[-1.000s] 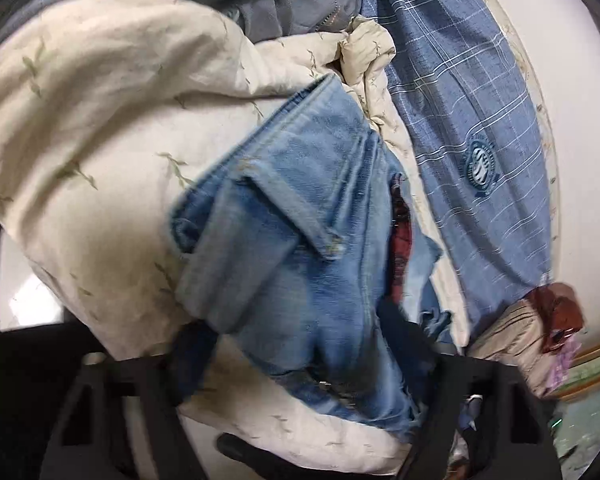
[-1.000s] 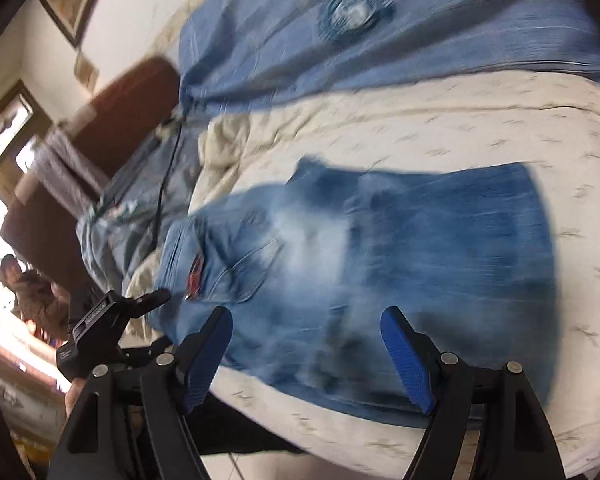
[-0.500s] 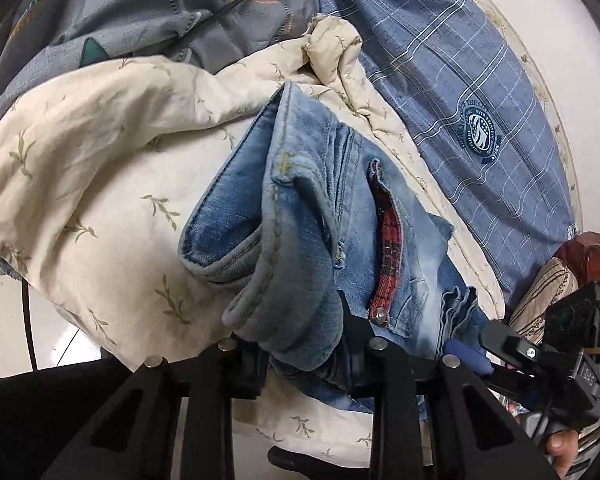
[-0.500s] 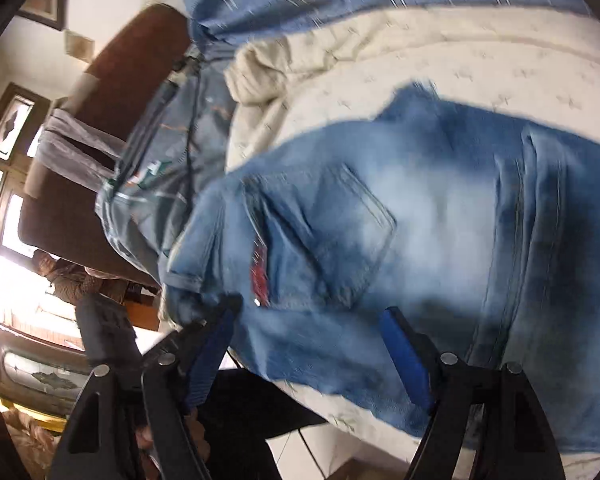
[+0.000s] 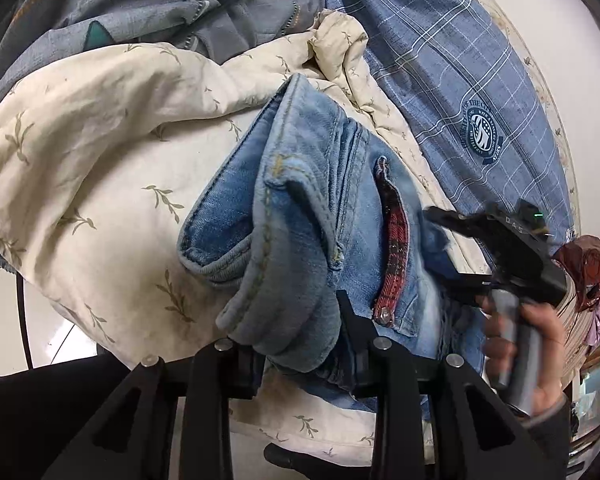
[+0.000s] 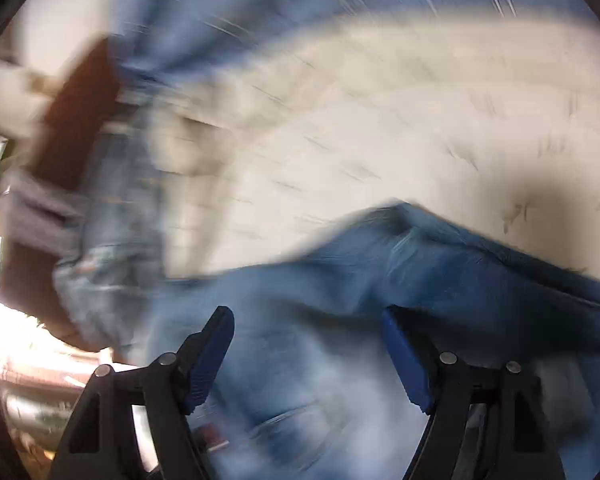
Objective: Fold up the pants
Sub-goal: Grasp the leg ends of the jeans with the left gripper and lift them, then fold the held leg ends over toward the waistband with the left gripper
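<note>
Light blue jeans (image 5: 312, 216) lie bunched on a cream leaf-print quilt (image 5: 100, 160), waistband and red plaid pocket lining (image 5: 396, 256) facing me. My left gripper (image 5: 296, 344) has a thick fold of the waistband clamped between its black fingers, and its jaws are opening slightly. My right gripper (image 5: 500, 248), held by a hand (image 5: 540, 344), reaches in from the right beside the pocket. In the blurred right wrist view, that gripper (image 6: 306, 324) stands open just above the denim (image 6: 440, 272), its blue pads (image 6: 216, 344) wide apart and pressing on nothing.
A blue plaid sheet (image 5: 440, 80) with a round crest covers the bed beyond the quilt. A grey patterned blanket (image 5: 140, 8) with a black cable (image 5: 236, 0) lies at the far left. A dark brown headboard (image 6: 80, 120) is to the left. White floor (image 5: 4, 320) shows below the quilt's edge.
My left jaws closed on the waistband fold and rolled a little. The right gripper swept quickly across and down toward the jeans, entering the left wrist view from the right.
</note>
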The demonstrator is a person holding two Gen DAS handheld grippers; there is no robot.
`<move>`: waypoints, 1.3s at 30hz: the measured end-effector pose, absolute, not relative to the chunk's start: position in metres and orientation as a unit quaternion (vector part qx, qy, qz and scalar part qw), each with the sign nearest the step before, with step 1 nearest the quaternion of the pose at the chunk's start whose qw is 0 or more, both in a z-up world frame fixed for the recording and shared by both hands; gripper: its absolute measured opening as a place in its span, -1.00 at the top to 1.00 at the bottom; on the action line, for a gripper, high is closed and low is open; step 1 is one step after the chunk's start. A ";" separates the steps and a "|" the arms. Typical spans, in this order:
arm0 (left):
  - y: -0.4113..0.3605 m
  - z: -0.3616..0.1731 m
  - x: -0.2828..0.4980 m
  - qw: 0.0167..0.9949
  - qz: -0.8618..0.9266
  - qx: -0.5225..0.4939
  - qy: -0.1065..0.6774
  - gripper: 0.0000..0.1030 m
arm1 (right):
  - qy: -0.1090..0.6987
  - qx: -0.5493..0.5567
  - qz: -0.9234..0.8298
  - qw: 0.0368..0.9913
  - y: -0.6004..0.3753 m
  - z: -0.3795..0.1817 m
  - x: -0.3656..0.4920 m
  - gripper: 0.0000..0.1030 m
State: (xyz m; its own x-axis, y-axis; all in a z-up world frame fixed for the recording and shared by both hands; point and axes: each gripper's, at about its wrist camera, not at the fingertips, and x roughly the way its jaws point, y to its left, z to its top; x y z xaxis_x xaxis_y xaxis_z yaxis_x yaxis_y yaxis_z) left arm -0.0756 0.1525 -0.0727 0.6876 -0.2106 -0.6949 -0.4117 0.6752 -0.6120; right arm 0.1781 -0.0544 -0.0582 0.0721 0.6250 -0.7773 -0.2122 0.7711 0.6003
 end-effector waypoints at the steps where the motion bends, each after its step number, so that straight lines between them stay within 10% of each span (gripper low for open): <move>1: 0.153 -0.073 -0.075 0.828 0.061 -0.398 0.391 0.37 | 0.600 0.187 0.296 0.720 -0.059 -0.050 0.176 -0.52; 39: 0.143 -0.066 -0.063 0.830 0.103 -0.341 0.430 0.34 | 0.607 0.144 0.379 0.683 -0.072 -0.043 0.031 -0.61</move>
